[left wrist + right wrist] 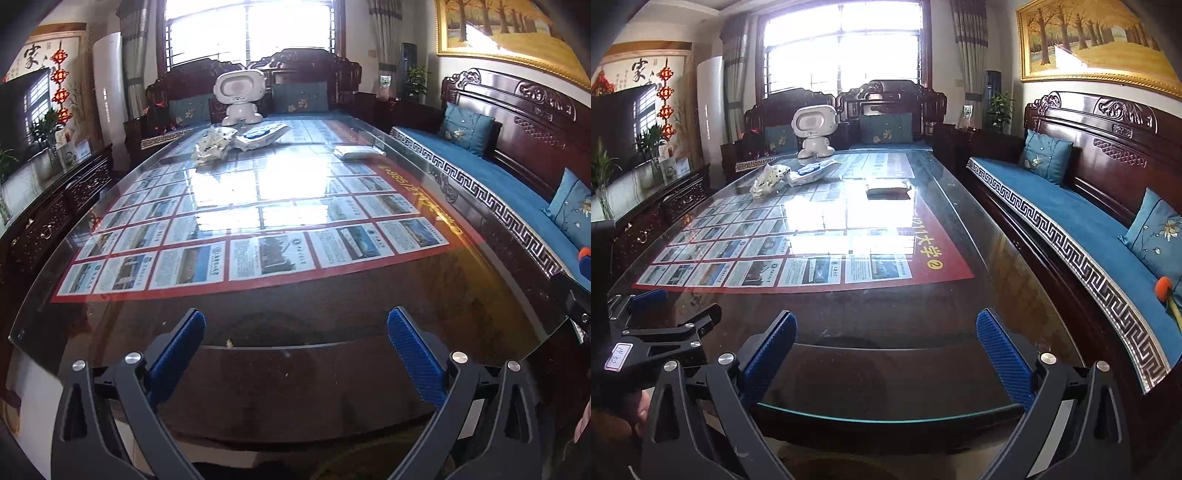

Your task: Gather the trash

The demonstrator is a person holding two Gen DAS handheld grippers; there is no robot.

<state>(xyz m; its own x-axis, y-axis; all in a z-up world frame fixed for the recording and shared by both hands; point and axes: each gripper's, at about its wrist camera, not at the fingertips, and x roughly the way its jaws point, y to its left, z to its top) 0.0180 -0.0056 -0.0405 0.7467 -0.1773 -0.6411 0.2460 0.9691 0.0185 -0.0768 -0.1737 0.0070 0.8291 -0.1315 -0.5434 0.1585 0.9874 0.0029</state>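
**Trash at the far end, both grippers at the near edge**

Dark carved furniture rings a long glass-topped table (480, 295), window glare bouncing off the middle of it. Both grippers sit at the near rim, and both are empty: the left gripper (295, 325) has its blue pads spread wide, and the right gripper (886, 325) is just as wide, nothing between the fingers on either side.

Now the trash. It all lies well away, straight ahead down the table's length. A crumpled wrapper (214, 146) sits far left of centre, just beside a blue-and-white packet (262, 136), and both are close in front of the white toy robot (240, 98). Off to the right, apart from those two, lies a flat packet (356, 151), its long axis running across the table, left to right.

From the right wrist view the flat packet (888, 188) falls almost dead ahead, while the wrapper (770, 179) and the blue-and-white packet (812, 171) lie off to the left. So the call looks simple: right gripper for the flat packet, left gripper for the crumpled pair. Either way it is a long reach forward, and no bin shows in either view.
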